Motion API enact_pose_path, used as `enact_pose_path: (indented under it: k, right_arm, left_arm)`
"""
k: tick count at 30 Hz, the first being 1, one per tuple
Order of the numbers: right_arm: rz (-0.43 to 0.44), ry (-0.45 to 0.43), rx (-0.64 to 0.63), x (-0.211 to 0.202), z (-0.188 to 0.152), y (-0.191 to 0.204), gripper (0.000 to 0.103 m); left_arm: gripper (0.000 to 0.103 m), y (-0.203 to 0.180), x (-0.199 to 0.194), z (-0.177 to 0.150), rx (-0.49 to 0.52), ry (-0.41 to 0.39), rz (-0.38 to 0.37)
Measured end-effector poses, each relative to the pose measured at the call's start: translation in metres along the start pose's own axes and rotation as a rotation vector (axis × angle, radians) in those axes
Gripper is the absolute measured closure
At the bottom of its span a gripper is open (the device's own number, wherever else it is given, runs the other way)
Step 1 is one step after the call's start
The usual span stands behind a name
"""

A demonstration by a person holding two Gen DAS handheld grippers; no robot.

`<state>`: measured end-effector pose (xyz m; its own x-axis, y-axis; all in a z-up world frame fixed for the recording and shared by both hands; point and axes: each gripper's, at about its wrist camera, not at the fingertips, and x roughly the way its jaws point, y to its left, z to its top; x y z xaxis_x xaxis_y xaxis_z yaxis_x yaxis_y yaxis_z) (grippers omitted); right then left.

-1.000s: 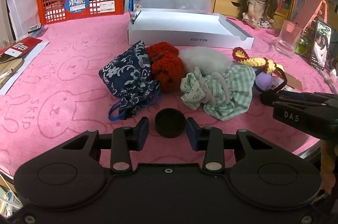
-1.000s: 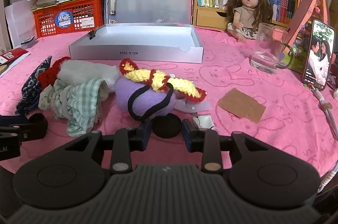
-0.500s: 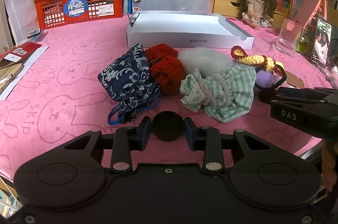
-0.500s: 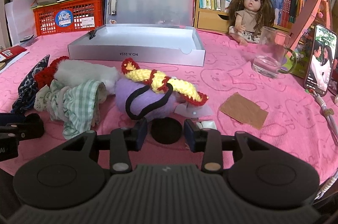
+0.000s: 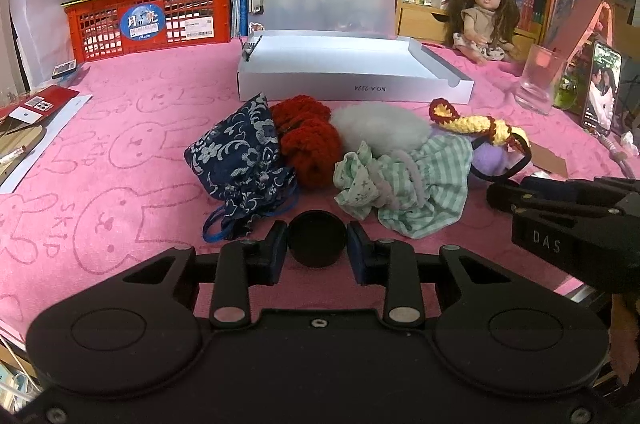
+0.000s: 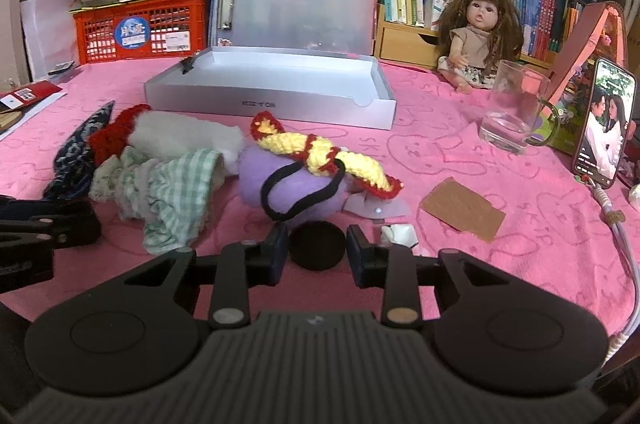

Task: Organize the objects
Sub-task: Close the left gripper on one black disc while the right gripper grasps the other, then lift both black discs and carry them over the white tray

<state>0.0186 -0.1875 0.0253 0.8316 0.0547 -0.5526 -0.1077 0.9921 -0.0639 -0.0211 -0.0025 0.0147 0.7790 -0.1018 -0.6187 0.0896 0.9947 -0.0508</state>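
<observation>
A heap of soft things lies on the pink cloth: a blue floral pouch (image 5: 240,159), a red crochet piece (image 5: 308,143), a white fluffy ball (image 5: 380,127), a green checked cloth (image 5: 416,183), a purple ball (image 6: 296,183) ringed by a black hair band, and a yellow-red crochet strip (image 6: 320,151). Behind the heap stands an open grey box (image 6: 272,99). My left gripper (image 5: 317,244) hovers just short of the pouch, shut against a black round piece, gripping none of the heap. My right gripper (image 6: 317,246) hovers before the purple ball with its jaws closing; only a like black piece is between them.
A brown card (image 6: 460,209) and a white scrap (image 6: 398,234) lie right of my right gripper. A glass mug (image 6: 512,111), a propped phone (image 6: 604,135) and a doll (image 6: 476,35) stand at the right. A red crate (image 5: 148,19) and books line the back.
The left jaws have closed in against the black round piece. The right jaws have narrowed. Neither gripper has shifted much, and the heap lies as before.
</observation>
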Motion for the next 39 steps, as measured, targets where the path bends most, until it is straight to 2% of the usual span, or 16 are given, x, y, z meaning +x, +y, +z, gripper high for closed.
enact_pose_path:
  k: [6, 12, 23, 30, 39]
  right_arm:
    - [0.023, -0.022, -0.012, -0.013, 0.002, 0.006, 0.066]
    - [0.053, -0.06, -0.003, -0.027, 0.009, 0.006, 0.066]
    - [0.1, -0.132, 0.03, -0.044, 0.035, -0.007, 0.066]
    - [0.115, -0.15, 0.058, -0.038, 0.054, -0.016, 0.066]
    - [0.143, -0.117, 0.105, -0.01, 0.07, -0.025, 0.066]
  left_arm:
    - [0.073, -0.001, -0.007, 0.002, -0.009, -0.012, -0.01]
    - [0.073, -0.002, -0.02, 0.013, -0.001, -0.064, -0.012]
    - [0.073, 0.004, -0.031, 0.046, -0.015, -0.129, -0.041]
    - [0.073, 0.011, -0.018, 0.079, -0.039, -0.124, -0.063]
    - [0.073, 0.013, 0.011, 0.112, -0.056, -0.112, -0.073]
